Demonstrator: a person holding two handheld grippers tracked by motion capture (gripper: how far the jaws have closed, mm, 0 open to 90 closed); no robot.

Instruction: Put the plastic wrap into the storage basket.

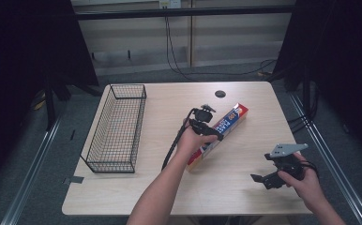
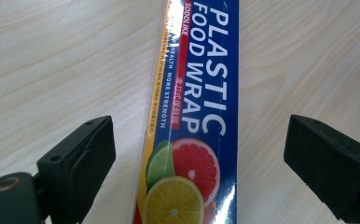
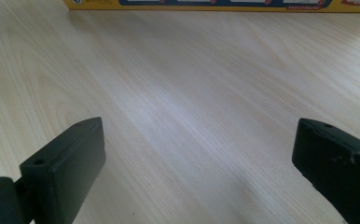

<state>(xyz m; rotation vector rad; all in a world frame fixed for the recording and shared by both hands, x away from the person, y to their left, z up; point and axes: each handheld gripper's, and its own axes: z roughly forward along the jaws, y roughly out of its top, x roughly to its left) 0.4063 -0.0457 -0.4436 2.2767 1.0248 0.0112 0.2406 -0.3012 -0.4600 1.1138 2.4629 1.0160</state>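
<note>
**A:** Nearest the person, what does the right gripper (image 1: 269, 180) show?

**B:** It rests low over the front right of the table (image 1: 245, 197), jaws spread wide with nothing but bare wood between them; in the right gripper view the yellow edge of the plastic wrap box (image 3: 215, 4) lies well ahead. It appears to be waiting.

**A:** And farther in?

**B:** The left gripper (image 1: 212, 133) hangs over the plastic wrap box (image 1: 219, 136), which lies flat and diagonal near the table's middle. In the left gripper view the box (image 2: 192, 116) runs lengthwise between the two black jaws, which stand wide, with clear gaps on both sides and no pad touching.

**A:** Which step is this?

**B:** Judged from the pose, the approach to a grasp: the box is straddled but not yet gripped.

**A:** What does the next move call for?

**B:** Probably lowering until the pads flank the box's long sides, then closing squarely across its width. The wire basket (image 1: 116, 126), at the left and farther off, looks a likely destination.
</note>
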